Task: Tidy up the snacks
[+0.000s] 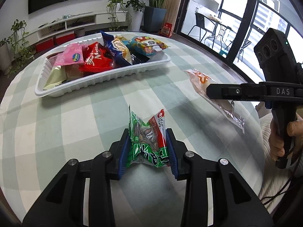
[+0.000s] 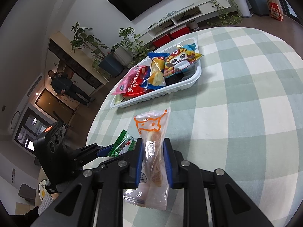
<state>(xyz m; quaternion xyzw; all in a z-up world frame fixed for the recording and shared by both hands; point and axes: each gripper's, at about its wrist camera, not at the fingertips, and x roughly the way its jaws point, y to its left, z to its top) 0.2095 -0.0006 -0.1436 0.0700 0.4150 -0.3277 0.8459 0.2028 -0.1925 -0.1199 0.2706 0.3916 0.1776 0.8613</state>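
Nearest the left wrist camera, the left gripper (image 1: 148, 141) pinched a green and red packet of sunflower seeds (image 1: 149, 141), its blue pads (image 1: 125, 151) pressing the crumpled wrapper from both sides. The packet stood upright between the jaws above the checked worktop (image 1: 75, 117), well short of the white tray (image 1: 98, 79).

To the right of that packet, and also nearer than the tray, the right gripper (image 2: 152, 157) was clamped on a long clear packet with an orange cat drawing (image 2: 151, 136). Its blue pads (image 2: 139, 160) squeezed the wrapper around the middle, with the printed end sticking out ahead of the jaws and the sealed end hanging behind them. In the left wrist view this packet (image 1: 200, 81) slanted in the air off the worktop, and a hand (image 1: 284, 138) gripped the tool's handle at the right edge.

Farther on, the tray lay on the worktop with its long side towards the grippers. It held a pile of snacks: a pink packet (image 1: 72, 56) and a red packet (image 1: 98, 58) towards the tray's left, a dark blue packet (image 1: 115, 47) in its middle, and a panda packet (image 1: 147, 45) at its right end.

Beyond the tray, against the wall, stood a low white TV cabinet (image 1: 79, 20) with potted plants (image 1: 117, 7) beside it.
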